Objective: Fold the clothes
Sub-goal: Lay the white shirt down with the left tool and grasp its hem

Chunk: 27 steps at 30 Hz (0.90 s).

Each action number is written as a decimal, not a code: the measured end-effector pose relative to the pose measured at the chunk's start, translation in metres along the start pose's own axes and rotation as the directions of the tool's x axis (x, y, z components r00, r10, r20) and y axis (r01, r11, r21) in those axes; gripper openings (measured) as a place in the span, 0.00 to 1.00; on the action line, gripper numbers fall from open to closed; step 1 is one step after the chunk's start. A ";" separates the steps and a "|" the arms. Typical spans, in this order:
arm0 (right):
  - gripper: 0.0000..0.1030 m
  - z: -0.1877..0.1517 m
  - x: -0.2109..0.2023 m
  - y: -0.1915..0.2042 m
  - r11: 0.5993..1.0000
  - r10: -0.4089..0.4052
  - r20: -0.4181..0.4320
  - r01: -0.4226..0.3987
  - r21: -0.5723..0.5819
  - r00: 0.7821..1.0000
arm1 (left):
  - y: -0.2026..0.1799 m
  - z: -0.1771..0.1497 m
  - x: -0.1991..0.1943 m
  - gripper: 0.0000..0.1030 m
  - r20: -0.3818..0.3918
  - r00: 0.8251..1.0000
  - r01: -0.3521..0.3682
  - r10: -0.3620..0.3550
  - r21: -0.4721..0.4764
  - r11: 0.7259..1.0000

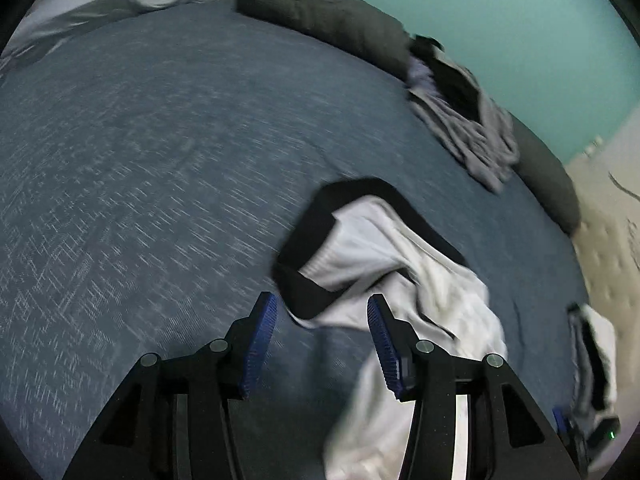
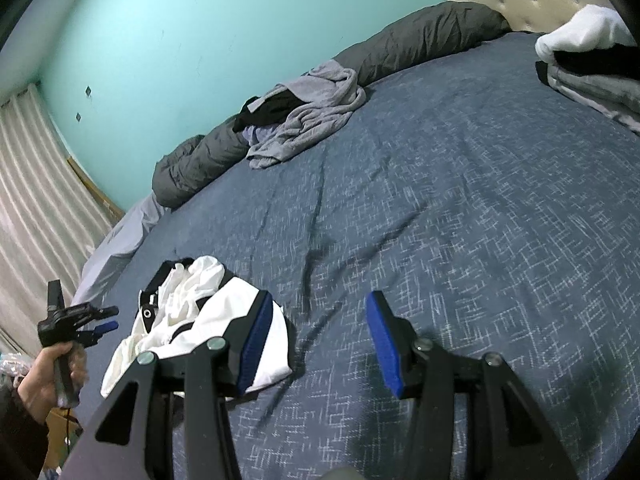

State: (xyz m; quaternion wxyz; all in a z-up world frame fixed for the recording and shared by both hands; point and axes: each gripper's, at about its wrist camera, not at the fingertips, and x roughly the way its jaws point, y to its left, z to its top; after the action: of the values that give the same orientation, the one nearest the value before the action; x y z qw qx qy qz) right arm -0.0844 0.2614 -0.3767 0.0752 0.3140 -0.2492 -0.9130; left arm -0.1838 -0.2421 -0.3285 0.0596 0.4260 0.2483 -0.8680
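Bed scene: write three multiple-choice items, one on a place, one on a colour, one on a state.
1. Where does the grey pile lie?
A. against the dark duvet
B. on the floor
C. between the right tongs

2. What colour is the wall?
A. red
B. turquoise
C. brown

3. How do the left tongs and right tongs stand?
A. both shut on cloth
B. one shut
C. both open, holding nothing

Answers:
1 A, the pile rests on the bedspread at the far edge, touching the duvet.
2 B, the wall behind the bed is turquoise.
3 C, bare gaps show between all pads; the white garment lies loose.
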 end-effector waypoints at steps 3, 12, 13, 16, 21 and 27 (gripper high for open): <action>0.48 -0.001 0.003 0.001 1.000 -0.006 -0.008 0.006 -0.011 1.000 | 0.005 0.001 0.013 0.50 0.026 1.000 -0.016 0.017 -0.007 1.000; 0.53 -0.008 0.012 0.015 0.995 -0.028 -0.028 0.025 -0.101 0.999 | -0.004 -0.006 0.032 0.50 0.104 0.994 -0.025 0.015 0.100 0.995; 0.54 -0.009 0.012 0.019 0.993 -0.028 -0.030 0.024 -0.115 0.999 | -0.003 -0.010 0.033 0.50 0.107 0.994 -0.015 0.003 0.108 0.994; 0.54 -0.010 0.017 0.030 0.988 -0.027 -0.038 0.021 -0.155 0.999 | 0.003 -0.015 0.033 0.49 0.091 0.995 0.019 -0.026 0.080 0.997; 0.55 0.000 0.031 0.061 0.973 -0.009 -0.061 -0.006 -0.232 0.998 | 0.016 -0.007 0.026 0.49 0.104 0.994 0.031 -0.036 0.049 0.998; 0.58 0.027 0.072 0.134 0.919 0.056 -0.130 -0.102 -0.382 0.990 | 0.025 0.000 0.024 0.50 0.102 0.994 0.042 -0.047 0.047 0.998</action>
State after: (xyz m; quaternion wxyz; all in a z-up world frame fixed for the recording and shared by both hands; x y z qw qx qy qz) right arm -0.1605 0.1354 -0.3301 0.1868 0.3351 -0.0716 -0.9207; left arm -0.1908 -0.2610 -0.3567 0.0433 0.3764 0.2350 -0.8951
